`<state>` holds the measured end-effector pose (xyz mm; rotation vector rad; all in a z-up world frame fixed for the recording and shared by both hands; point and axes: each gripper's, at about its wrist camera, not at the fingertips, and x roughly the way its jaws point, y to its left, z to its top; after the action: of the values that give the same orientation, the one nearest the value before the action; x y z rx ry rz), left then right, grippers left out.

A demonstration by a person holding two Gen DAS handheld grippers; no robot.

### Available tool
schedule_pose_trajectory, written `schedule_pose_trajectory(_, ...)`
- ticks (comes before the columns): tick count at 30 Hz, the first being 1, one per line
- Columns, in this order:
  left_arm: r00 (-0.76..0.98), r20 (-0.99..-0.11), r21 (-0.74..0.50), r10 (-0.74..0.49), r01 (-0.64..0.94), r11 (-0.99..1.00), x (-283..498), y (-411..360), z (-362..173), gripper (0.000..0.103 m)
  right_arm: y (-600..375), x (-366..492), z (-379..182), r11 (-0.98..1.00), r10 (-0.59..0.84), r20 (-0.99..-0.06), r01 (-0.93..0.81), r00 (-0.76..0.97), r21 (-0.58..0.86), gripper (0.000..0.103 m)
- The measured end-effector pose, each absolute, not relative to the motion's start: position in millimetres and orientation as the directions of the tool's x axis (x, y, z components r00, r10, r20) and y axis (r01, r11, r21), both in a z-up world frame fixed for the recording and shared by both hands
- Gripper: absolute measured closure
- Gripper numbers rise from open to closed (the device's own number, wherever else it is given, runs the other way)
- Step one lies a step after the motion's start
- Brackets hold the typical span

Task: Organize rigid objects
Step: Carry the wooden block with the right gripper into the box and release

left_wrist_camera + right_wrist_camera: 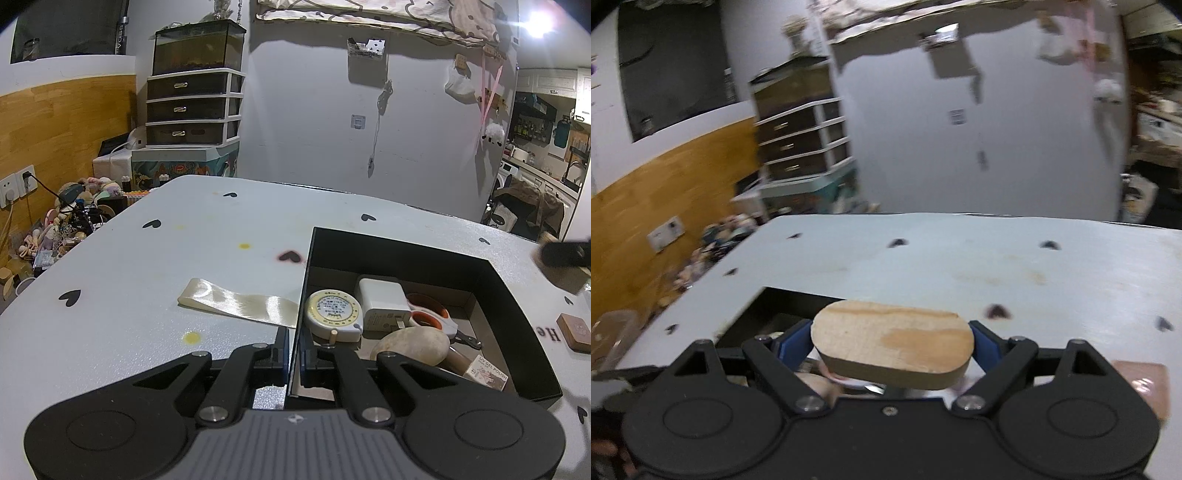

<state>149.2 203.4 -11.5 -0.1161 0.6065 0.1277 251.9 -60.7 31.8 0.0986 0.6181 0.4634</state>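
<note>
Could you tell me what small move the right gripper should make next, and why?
Probably carry the wooden block a little left and down over the black box before releasing. The right gripper is shut on it, the left gripper pinches the box wall, and the box's far right floor looks bare.

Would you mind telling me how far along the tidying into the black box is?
Done: the tape measure, white charger, scissors, a pale stone and a gel polish carton lie in the black box. In hand: the left gripper pinches the box wall; the right gripper carries a wooden block. Left: a small brown block and the ribbon on the table.
</note>
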Motion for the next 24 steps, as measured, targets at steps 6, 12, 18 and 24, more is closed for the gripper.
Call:
schedule_pose_trajectory(6, 0.815, -0.574, -0.073, 0.083, -0.152, 0.986, 149.1, 203.4, -11.7, 0.098, -18.5, 274.2, 33.1, 0.852, 0.469, -0.591, -0.513, 0.656, 0.107, 0.014)
schedule_pose_trajectory(12, 0.819, -0.569, -0.083, 0.075, -0.147, 0.986, 148.8, 203.4, -13.6, 0.098, 1.4, 287.9, 17.7, 0.719, 0.474, -0.699, -0.693, 0.536, -0.044, 0.014)
schedule_pose_trajectory(18, 0.819, -0.569, -0.081, 0.075, -0.147, 0.986, 149.0, 203.7, -13.8, 0.098, 3.0, 289.8, 10.5, 0.526, 0.473, -0.747, -0.83, 0.467, -0.186, 0.014)
schedule_pose_trajectory(24, 0.817, -0.571, -0.078, 0.079, -0.15, 0.986, 149.2, 204.1, -13.8, 0.098, -1.1, 291.9, 8.0, 0.498, 0.472, -0.756, -0.845, 0.454, -0.196, 0.006)
